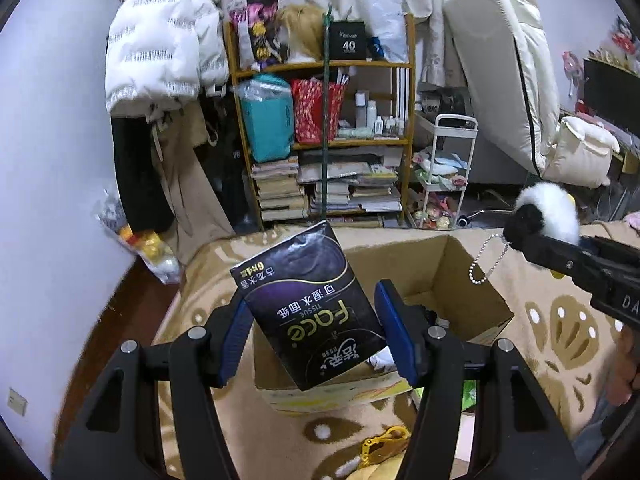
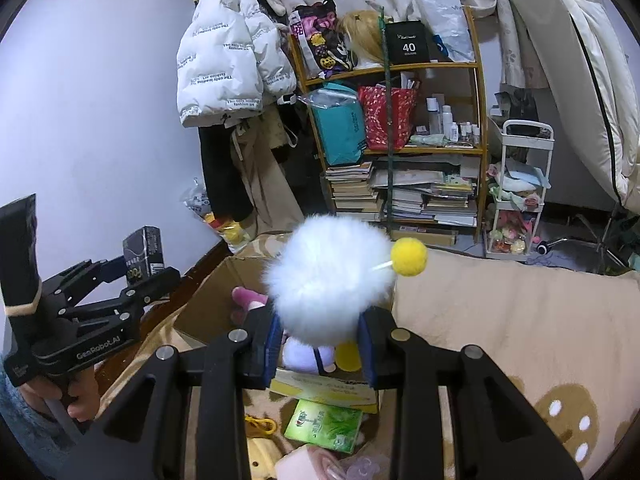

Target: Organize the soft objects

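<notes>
A: Holding both loads over the open brown cardboard box (image 1: pixel 460 280). Left tongs (image 1: pixel 316 336) are clamped on a black glossy soft pack of facial tissue (image 1: pixel 308 304), which hangs tilted above the box's near wall. Right tongs (image 2: pixel 320 340) are closed around a white fluffy pom-pom toy (image 2: pixel 332 272) carrying a small yellow ball (image 2: pixel 410 258); in the left wrist view it also shows a black furry patch and a dangling bead chain (image 1: pixel 486 258).

B: Progress?

A: Judged partway. The box already contains a pink plush piece (image 2: pixel 248 296) and a pale lilac soft toy (image 2: pixel 304 354). Neither held item is released yet. Left outside the box, close against its near wall: a green printed tissue pack (image 2: pixel 324 424), a yellow clip (image 2: pixel 260 424), a pale pink soft item (image 2: pixel 304 464) at the frame's lower edge. Those look like the remaining work, after these two drops.

B: Surface?

A: No bench. The box sits on a bed covered by a beige blanket with brown paw-like patterns (image 2: pixel 520 320); soft footing, so the box may shift if nudged.

B: Room?

A: Cluttered bedroom. A wooden shelf unit (image 1: pixel 320 68) stands beyond the bed, loaded with stacked books, bags and bottles. A white puffer jacket (image 1: pixel 156 40) hangs to its left, a white rolling cart (image 1: pixel 452 160) stands to its right, and a cream mattress (image 1: pixel 500 72) leans upright on the far side.
</notes>
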The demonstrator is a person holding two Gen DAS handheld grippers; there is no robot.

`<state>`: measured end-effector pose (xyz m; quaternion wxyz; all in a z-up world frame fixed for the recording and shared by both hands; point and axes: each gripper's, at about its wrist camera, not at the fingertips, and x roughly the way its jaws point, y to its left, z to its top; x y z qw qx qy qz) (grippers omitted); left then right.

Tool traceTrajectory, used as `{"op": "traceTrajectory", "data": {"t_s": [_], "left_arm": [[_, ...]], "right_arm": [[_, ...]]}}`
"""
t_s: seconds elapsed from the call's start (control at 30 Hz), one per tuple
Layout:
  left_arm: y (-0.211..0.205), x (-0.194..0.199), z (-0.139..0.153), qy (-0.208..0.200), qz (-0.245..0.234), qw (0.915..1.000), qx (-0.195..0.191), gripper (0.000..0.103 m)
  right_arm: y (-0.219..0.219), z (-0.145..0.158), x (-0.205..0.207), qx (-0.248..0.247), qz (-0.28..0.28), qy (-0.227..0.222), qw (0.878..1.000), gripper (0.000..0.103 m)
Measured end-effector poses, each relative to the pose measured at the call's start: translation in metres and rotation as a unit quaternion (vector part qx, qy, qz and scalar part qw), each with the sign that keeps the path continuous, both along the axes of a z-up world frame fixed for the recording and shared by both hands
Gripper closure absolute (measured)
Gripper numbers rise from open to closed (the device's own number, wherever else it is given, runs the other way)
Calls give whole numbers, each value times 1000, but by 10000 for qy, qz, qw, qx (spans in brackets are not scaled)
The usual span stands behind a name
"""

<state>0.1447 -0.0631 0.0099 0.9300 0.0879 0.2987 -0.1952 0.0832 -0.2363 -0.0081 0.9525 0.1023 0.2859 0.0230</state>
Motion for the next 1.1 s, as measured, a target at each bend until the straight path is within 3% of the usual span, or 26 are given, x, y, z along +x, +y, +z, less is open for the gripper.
{"op": "traceTrajectory", "data": {"t_s": [0.23,0.43,0.5,0.57,0.77,0.8,0.87,0.93,1.03,1.1], "left_arm": [[-9,6,-19,99,-114,9996,249,42],[-10,9,-24,146,-142,9995,250,42],[-11,10,-26,207,-151,9993,266,39],[-11,12,-29,245,-107,9993,271,26],[-7,16,-37,429,29,9986,318,19],[-5,17,-38,455,70,9985,292,18],[-1,16,-36,462,191,9985,233,11],[2,14,-34,455,274,9984,189,8],[6,10,-31,435,323,9983,222,8],[9,3,-28,411,334,9982,294,7]], "right_arm": [[2,-27,12,-249,4,142,9996,69],[-5,-50,25,115,42,383,9992,69],[-2,-53,26,85,154,389,9991,69],[2,-55,27,109,281,410,9987,68],[6,-61,29,134,307,586,9977,65],[5,-62,30,143,299,616,9976,64],[3,-61,30,159,251,635,9975,49],[2,-59,28,165,224,588,9979,40],[2,-54,23,147,200,586,9980,38],[1,-50,17,129,140,559,9983,28]]}}
